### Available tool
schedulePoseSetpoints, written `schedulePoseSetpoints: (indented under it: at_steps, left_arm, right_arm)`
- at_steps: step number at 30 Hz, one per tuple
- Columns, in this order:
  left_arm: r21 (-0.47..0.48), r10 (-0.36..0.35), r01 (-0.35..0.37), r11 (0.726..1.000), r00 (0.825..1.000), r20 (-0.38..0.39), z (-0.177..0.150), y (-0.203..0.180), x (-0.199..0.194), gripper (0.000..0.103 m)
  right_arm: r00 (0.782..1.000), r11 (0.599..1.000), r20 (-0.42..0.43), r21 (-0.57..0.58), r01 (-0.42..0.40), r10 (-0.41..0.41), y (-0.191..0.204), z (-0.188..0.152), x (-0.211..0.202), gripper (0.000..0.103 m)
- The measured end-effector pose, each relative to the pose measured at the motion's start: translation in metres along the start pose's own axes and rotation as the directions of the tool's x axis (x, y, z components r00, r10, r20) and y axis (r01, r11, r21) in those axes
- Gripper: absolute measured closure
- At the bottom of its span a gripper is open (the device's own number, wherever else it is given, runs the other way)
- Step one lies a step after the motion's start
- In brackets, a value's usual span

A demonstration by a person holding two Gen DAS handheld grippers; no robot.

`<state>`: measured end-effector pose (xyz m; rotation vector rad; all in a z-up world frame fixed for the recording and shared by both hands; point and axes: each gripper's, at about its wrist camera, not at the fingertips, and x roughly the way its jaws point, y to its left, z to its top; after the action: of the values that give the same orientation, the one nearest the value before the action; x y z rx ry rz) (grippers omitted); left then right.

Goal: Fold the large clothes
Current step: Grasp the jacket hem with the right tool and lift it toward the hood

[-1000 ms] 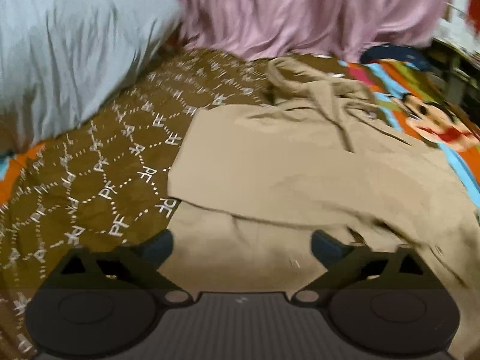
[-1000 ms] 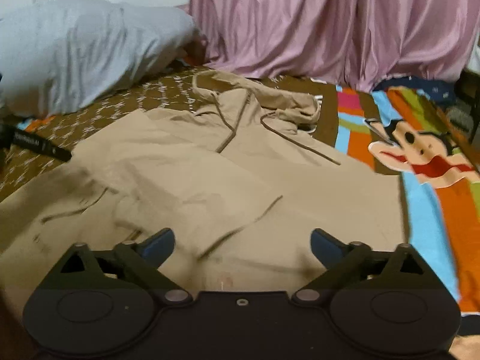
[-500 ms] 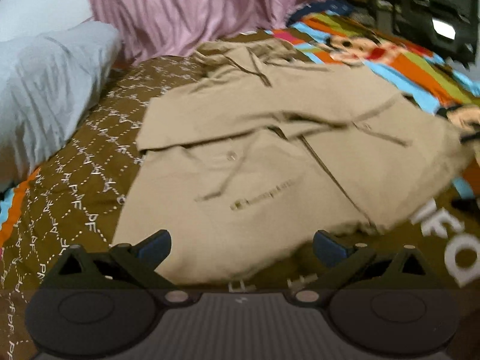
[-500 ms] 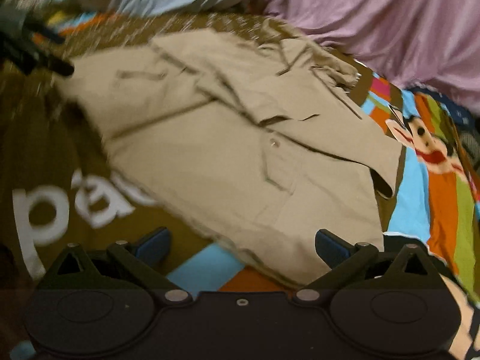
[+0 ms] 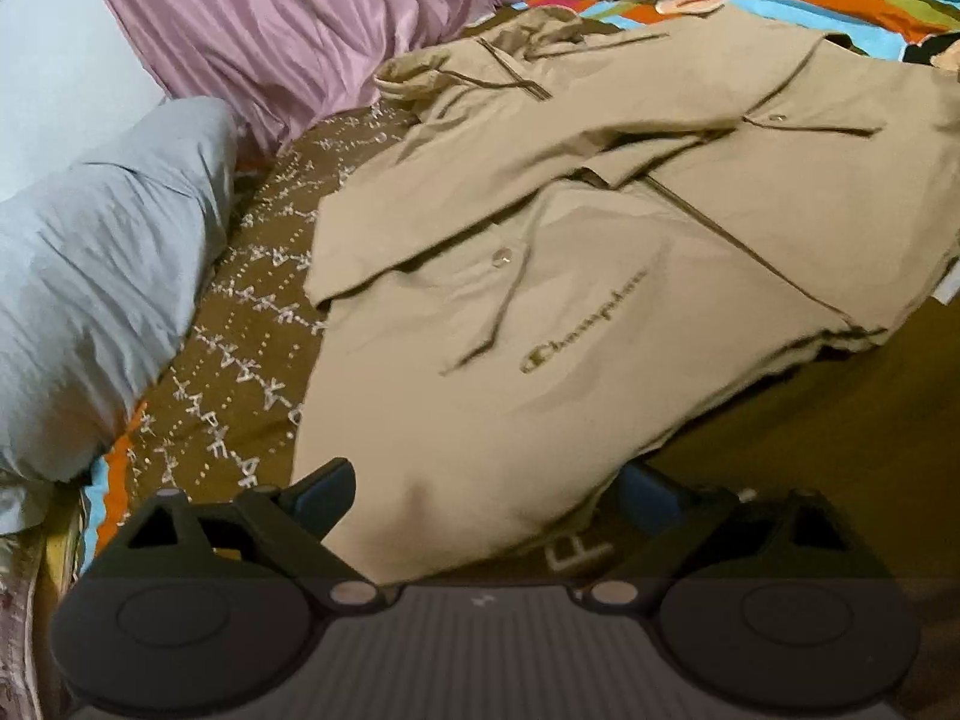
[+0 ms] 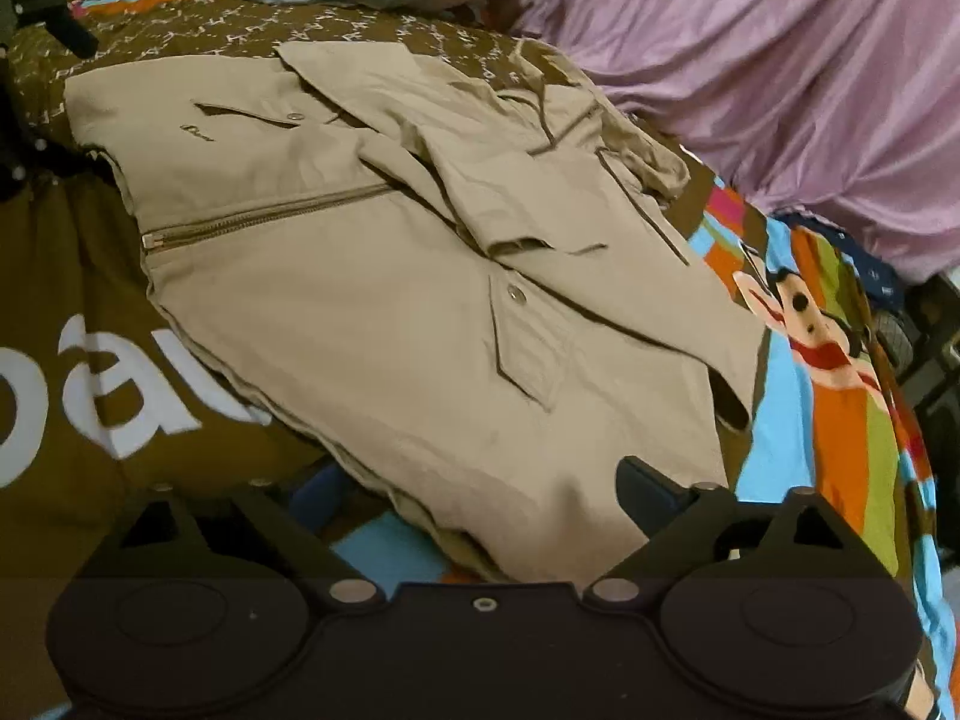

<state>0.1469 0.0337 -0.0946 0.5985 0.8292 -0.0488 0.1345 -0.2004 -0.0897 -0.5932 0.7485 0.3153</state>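
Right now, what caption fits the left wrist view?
Left gripper, jaws closing, straddles the hem of a tan jacket spread on a patterned bedspread.

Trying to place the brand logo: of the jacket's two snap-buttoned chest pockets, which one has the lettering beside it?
The pocket whose snap sits nearer the grey pillow: the Champion lettering runs just below it. The other snap, across the zipper, has none.

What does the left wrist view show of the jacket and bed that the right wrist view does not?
Only the left wrist view shows the brand lettering readably across the chest, with the left gripper at the hem's corner.

Only the right wrist view shows the zipper up close, large white letters on the brown cover, and the right gripper at the other hem corner.

Both show the tan jacket with sleeves folded over its front, the pink fabric, the grey pillow, and jaws wide but closing around the hem.
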Motion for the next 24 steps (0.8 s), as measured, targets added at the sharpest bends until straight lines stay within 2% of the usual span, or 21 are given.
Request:
schedulePoseSetpoints:
  at_steps: [4, 6, 7, 8, 9, 11, 14, 16, 18, 20, 22, 23, 24]
  left_arm:
    - [0.013, -0.001, 0.001, 1.000, 1.000, 0.029, 0.000, 0.008, 0.001, 0.009]
    - [0.028, -0.003, 0.002, 1.000, 0.999, 0.035, 0.000, 0.010, 0.002, 0.011]
    - [0.037, -0.003, 0.002, 0.999, 0.999, 0.036, 0.000, 0.011, 0.002, 0.012]
    - [0.046, -0.006, 0.005, 0.999, 0.999, 0.034, 0.000, 0.012, 0.003, 0.012]
    - [0.054, -0.013, 0.012, 0.998, 0.999, 0.034, -0.001, 0.012, 0.002, 0.013]
    - [0.067, -0.028, 0.025, 0.997, 0.999, 0.033, -0.003, 0.012, 0.003, 0.013]
    - [0.084, -0.030, 0.027, 0.996, 0.999, 0.027, -0.006, 0.009, 0.004, 0.013]
    - [0.095, -0.025, 0.022, 0.995, 0.999, 0.026, -0.006, 0.006, 0.005, 0.013]
    - [0.096, -0.020, 0.017, 0.995, 0.999, 0.027, -0.005, 0.005, 0.006, 0.016]
    - [0.090, -0.016, 0.014, 0.996, 1.000, 0.024, -0.004, 0.006, 0.007, 0.024]
    - [0.069, -0.018, 0.016, 0.998, 1.000, 0.024, -0.004, 0.009, 0.007, 0.042]
    - [0.053, -0.024, 0.023, 0.998, 0.999, 0.027, -0.003, 0.012, 0.006, 0.062]
    - [0.039, -0.035, 0.034, 0.999, 0.999, 0.029, -0.003, 0.014, 0.005, 0.071]
  right_arm:
    - [0.999, 0.999, 0.012, -0.019, 0.051, -0.051, -0.004, -0.010, -0.008, 0.010]
    - [0.996, 0.996, 0.018, -0.019, 0.085, -0.085, -0.008, -0.014, -0.007, 0.014]
    - [0.994, 0.994, 0.020, -0.027, 0.107, -0.107, -0.009, -0.016, -0.006, 0.020]
    - [0.993, 0.992, 0.024, -0.031, 0.120, -0.119, -0.010, -0.017, -0.005, 0.033]
    - [0.991, 0.991, 0.026, -0.030, 0.134, -0.133, -0.012, -0.017, -0.005, 0.042]
    - [0.992, 0.993, 0.041, -0.008, 0.119, -0.119, -0.018, -0.016, -0.007, 0.064]
    - [0.992, 0.994, 0.084, 0.066, 0.087, -0.092, -0.028, -0.006, -0.017, 0.085]
    - [0.989, 0.984, 0.126, 0.170, 0.052, -0.074, -0.042, 0.007, -0.028, 0.090]
    - [0.982, 0.956, 0.176, 0.294, 0.017, -0.072, -0.063, 0.023, -0.040, 0.093]
    - [0.973, 0.920, 0.218, 0.391, -0.014, -0.078, -0.085, 0.037, -0.051, 0.095]
    - [0.967, 0.903, 0.245, 0.428, -0.042, -0.071, -0.098, 0.047, -0.057, 0.096]
    - [0.965, 0.909, 0.251, 0.415, -0.036, -0.076, -0.100, 0.052, -0.058, 0.096]
    - [0.964, 0.920, 0.253, 0.392, -0.021, -0.086, -0.099, 0.055, -0.059, 0.096]
